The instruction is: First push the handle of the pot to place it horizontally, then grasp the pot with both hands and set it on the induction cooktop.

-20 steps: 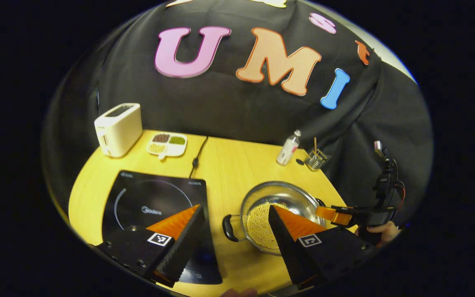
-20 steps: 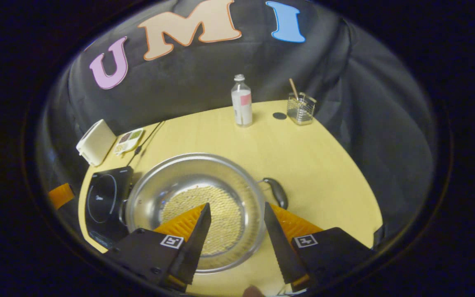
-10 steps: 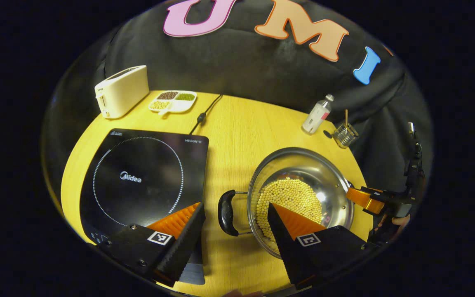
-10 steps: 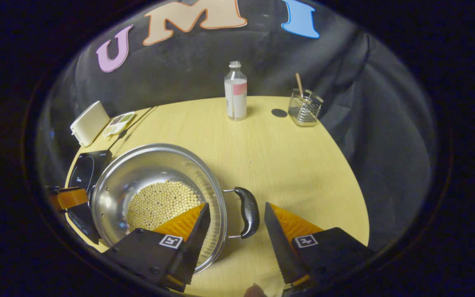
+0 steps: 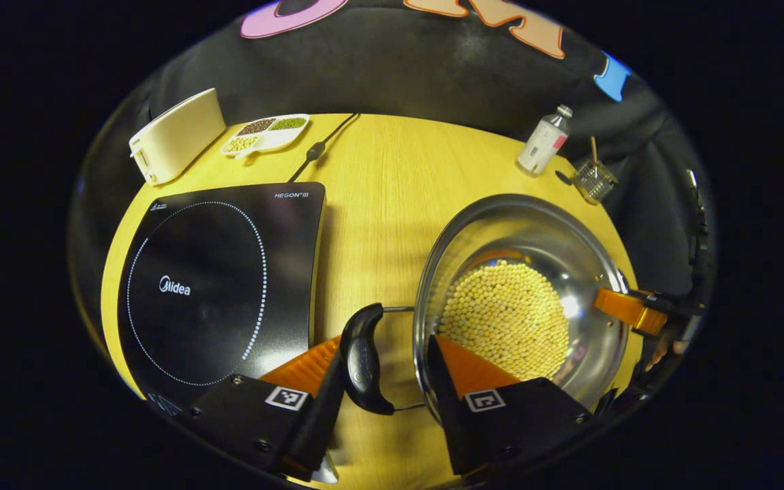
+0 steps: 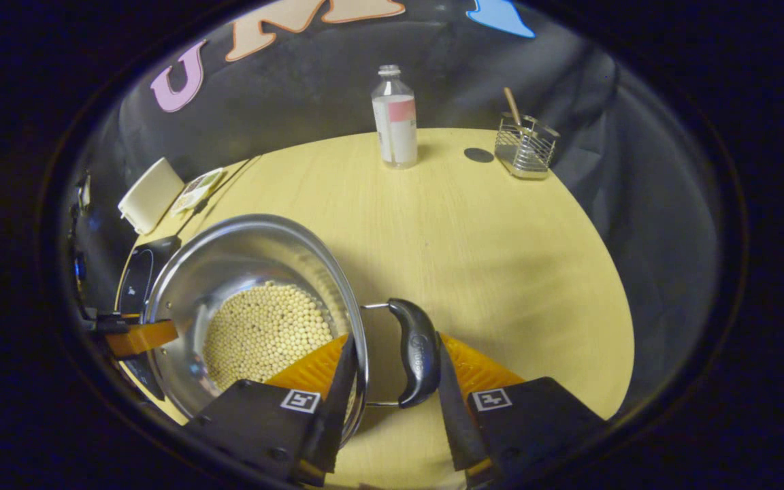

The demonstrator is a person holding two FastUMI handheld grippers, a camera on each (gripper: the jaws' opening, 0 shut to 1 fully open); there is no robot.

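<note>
- The pot (image 5: 521,299) stands on the yellow worktop (image 5: 378,190), just right of the induction cooktop (image 5: 215,286), with pale beads (image 5: 508,320) in its bottom.
- The left hand-held gripper (image 5: 382,381) is spread around the pot's left handle (image 5: 363,359); one finger touches the handle and the other overlaps the rim, so whether it presses is unclear.
- The right hand-held gripper (image 6: 392,381) straddles the right handle (image 6: 417,354) likewise; a firm grip cannot be told.
- The cooktop's near corner is hidden behind the left gripper.
- A bottle (image 6: 394,117) and a wire holder (image 6: 525,144) stand well apart.
</note>
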